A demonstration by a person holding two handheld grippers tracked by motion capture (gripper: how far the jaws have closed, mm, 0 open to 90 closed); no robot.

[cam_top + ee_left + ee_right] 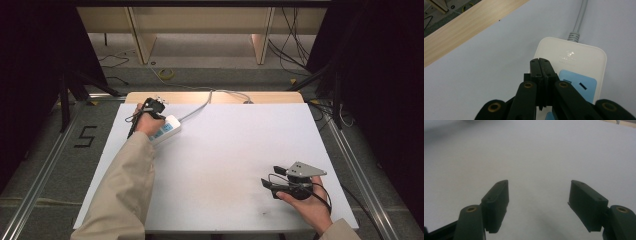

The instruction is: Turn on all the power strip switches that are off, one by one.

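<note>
1. At the table's far left, the left gripper (541,62) hovers over a white power strip (167,129), its jaws pressed together with nothing between them. In the left gripper view the closed tips sit above the strip's top face, just beside a pale blue socket panel (579,86).
2. The step in hand appears to be pressing or nudging the strip. Doing it well likely means keeping the closed tips square to the top face and pushing gently, so the light casing does not skid on the smooth white table (230,165).
3. The strip is a rounded white block with faint grey lettering near its cord end. A grey cable (578,20) leaves that end and runs off toward the table's far edge.
4. At the near right, the right gripper (274,176) rests low over bare table, well apart from the strip. Its jaws stand wide apart and hold nothing.
</note>
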